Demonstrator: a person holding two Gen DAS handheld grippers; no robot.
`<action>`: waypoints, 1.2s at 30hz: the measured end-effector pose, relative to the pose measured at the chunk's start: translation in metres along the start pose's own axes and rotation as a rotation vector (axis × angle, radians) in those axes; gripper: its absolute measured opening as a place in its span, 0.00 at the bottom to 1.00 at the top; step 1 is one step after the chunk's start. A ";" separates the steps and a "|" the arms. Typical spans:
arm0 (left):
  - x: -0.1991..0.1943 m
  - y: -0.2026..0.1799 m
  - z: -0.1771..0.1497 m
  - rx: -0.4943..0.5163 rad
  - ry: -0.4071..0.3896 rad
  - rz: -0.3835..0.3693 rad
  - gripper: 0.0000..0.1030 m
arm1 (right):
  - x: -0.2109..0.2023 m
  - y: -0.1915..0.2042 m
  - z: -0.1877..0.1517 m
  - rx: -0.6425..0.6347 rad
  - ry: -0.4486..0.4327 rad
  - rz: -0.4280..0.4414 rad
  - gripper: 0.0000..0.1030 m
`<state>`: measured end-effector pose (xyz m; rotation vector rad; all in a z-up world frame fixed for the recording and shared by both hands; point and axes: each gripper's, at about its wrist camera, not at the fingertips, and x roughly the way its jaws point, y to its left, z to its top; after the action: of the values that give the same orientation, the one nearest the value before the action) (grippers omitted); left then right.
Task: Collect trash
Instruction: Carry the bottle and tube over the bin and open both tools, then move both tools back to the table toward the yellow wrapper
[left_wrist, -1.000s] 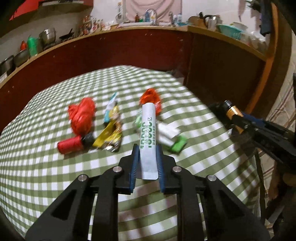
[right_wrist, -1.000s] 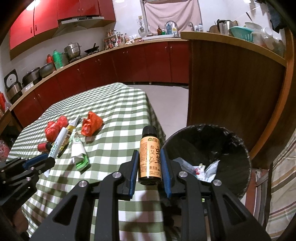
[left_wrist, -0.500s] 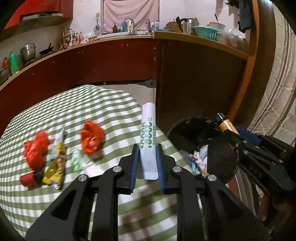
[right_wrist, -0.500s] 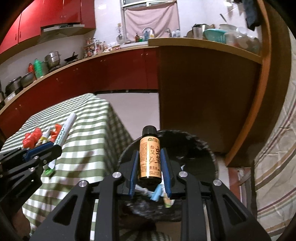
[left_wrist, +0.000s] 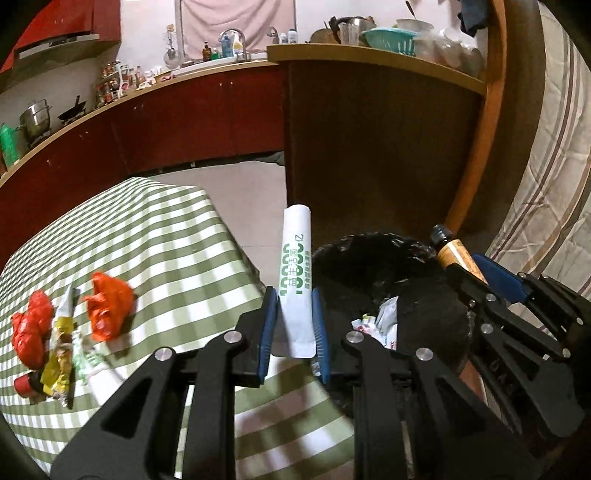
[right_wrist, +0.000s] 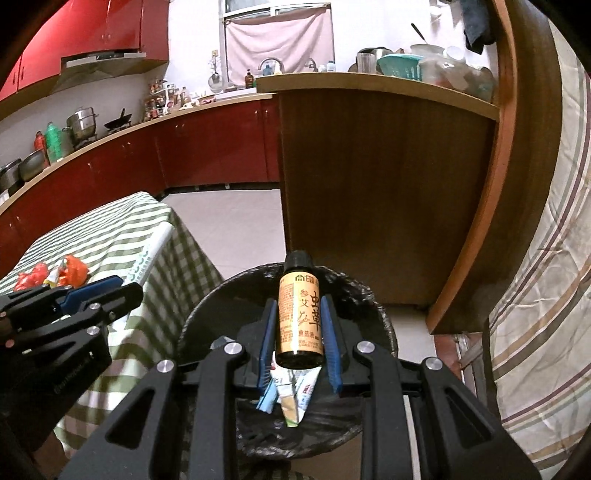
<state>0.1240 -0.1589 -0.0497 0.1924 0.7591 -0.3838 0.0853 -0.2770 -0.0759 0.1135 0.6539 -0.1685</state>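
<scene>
Transfer phase of trash collection, both tools loaded. Left gripper (left_wrist: 293, 314) is clenched on a white tube with green print (left_wrist: 295, 273), its flat crimped end between the blue pads and its round end pointing away; right gripper (right_wrist: 299, 332) is clenched on a small amber bottle with a black cap (right_wrist: 298, 310), held cap-forward. One second ago the left wrist view faced the checked tablecloth (left_wrist: 166, 251) and the remaining litter, with the bin out of sight; half a second ago the black-lined trash bin (right_wrist: 207, 321) had entered on its right; now the tube sits at the table's edge, just beside the bin's near rim but apparently not yet over the opening. Over the same interval the right gripper has swung from above the table's edge to directly above the bin's mouth, where crumpled wrappers and another tube (right_wrist: 295, 398) already lie. The change implies that the bottle is positioned for release, while the tube likely needs a little more travel to the right before its jaws part; releasing it here risks a drop onto the cloth or floor. Items not yet collected remain on the cloth: a crumpled orange-red bag (left_wrist: 109, 310), a second red bag (left_wrist: 31, 332), a yellow foil sachet (left_wrist: 61, 354), a small red-capped item (left_wrist: 24, 384) and a green-and-white wrapper (left_wrist: 86, 356), so the task appears roughly mid-course.
</scene>
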 end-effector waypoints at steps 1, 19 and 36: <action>0.005 -0.004 0.003 0.010 0.009 0.002 0.20 | 0.002 -0.002 0.000 0.004 0.000 0.002 0.29; -0.019 0.022 -0.012 -0.022 0.006 0.076 0.60 | -0.012 0.006 0.006 0.036 -0.010 0.039 0.42; -0.094 0.153 -0.072 -0.132 0.023 0.273 0.67 | -0.022 0.142 0.001 -0.149 0.060 0.282 0.42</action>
<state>0.0786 0.0275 -0.0300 0.1737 0.7666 -0.0727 0.0955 -0.1350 -0.0541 0.0664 0.7006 0.1555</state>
